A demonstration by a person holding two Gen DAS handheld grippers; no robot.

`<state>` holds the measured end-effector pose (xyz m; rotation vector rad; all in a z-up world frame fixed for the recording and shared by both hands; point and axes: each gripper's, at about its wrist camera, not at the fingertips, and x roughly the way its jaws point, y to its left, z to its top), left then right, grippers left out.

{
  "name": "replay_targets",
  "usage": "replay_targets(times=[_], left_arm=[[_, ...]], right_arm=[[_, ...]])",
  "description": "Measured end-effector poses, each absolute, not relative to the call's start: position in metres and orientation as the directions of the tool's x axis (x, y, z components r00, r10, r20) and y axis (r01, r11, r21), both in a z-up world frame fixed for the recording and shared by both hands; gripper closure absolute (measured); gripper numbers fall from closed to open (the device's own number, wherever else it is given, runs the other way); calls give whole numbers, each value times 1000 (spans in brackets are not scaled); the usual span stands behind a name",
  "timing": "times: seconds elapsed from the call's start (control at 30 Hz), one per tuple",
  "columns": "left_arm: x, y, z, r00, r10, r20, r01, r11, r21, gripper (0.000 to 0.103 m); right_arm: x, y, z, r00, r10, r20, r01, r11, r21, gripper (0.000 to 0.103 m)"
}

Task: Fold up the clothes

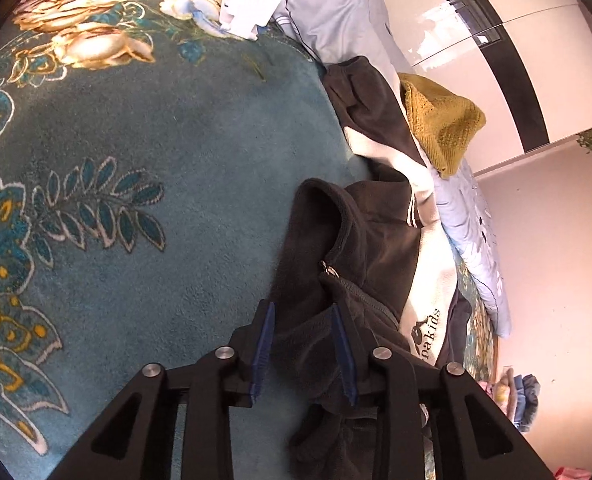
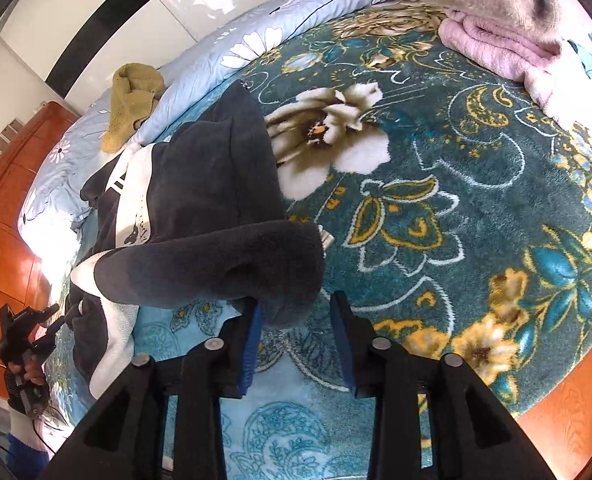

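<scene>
A black-and-white fleece jacket (image 1: 380, 248) with a zip and a "pakids" logo lies crumpled on a teal floral blanket (image 1: 143, 152). My left gripper (image 1: 304, 312) is open, its blue pads straddling a fold of the black fleece near the zip. In the right wrist view the same jacket (image 2: 199, 184) lies at the left, one black sleeve (image 2: 231, 268) stretched toward me. My right gripper (image 2: 296, 300) is open, the sleeve's cuff end between its fingertips. The left gripper (image 2: 27, 344) shows at the far left, held by a hand beside the jacket.
A mustard knit garment (image 1: 444, 120) (image 2: 131, 100) lies on a light-blue floral quilt (image 2: 255, 44) along the bed's edge. Folded pink and beige fleece items (image 2: 508, 36) sit at the far right. An orange wooden headboard (image 2: 3, 184) and white wardrobe doors (image 1: 508, 56) border the bed.
</scene>
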<state>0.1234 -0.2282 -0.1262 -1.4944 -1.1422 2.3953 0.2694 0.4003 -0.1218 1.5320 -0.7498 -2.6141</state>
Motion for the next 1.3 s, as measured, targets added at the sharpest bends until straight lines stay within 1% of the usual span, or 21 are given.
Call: replay_targets(times=[0.03,0.17,0.27,0.37,0.43,0.5,0.63,0.77,0.87,1.0,1.17,1.3], left_arm=[[122,-231,-124,-519,434,-737,294,-719,-630,60],[108,-235,-123,-532,446,-720,296,-699,-651,55],[90,-229,-128,-518,468,-716,290,-692,-661,53],[71,-214,-135,-480,465,-744,288,-717,-635,52],[62,-205,-141,-462,474,-750,292,-717,-633,52],[54,-197,-145,-454,482,-749,293,-713,-636,52],[39,-186,-157,-439,499,-747,308,-698,-647,51],[27,-183,-166,-434,506,-745,337,-676,-655,51],[20,-182,-167,-442,494,-749,342,-679,-650,51],[13,-180,-167,-449,486,-750,345,-680,-647,51],[9,-180,-167,-463,499,-733,362,-648,-670,53],[7,-182,-168,-466,511,-722,376,-625,-684,53]], right_arm=[[271,403,-119,-513,-237,-825,-225,-890,396,59],[281,417,-109,-494,-169,-853,-262,-907,331,59],[280,439,-105,-495,-137,-858,-318,-891,325,59],[258,452,-102,-501,-123,-857,-345,-880,328,59],[235,452,-98,-521,-156,-839,-316,-878,359,59],[206,450,-97,-541,-220,-812,-281,-862,421,59],[143,441,-101,-542,-312,-780,-230,-837,495,59],[86,425,-106,-518,-389,-762,-182,-820,542,59],[48,413,-108,-501,-418,-758,-142,-824,548,59],[0,408,-123,-473,-523,-709,-145,-747,649,59],[-46,409,-138,-467,-541,-700,-195,-709,678,59],[-73,409,-152,-439,-552,-709,-234,-692,683,59]])
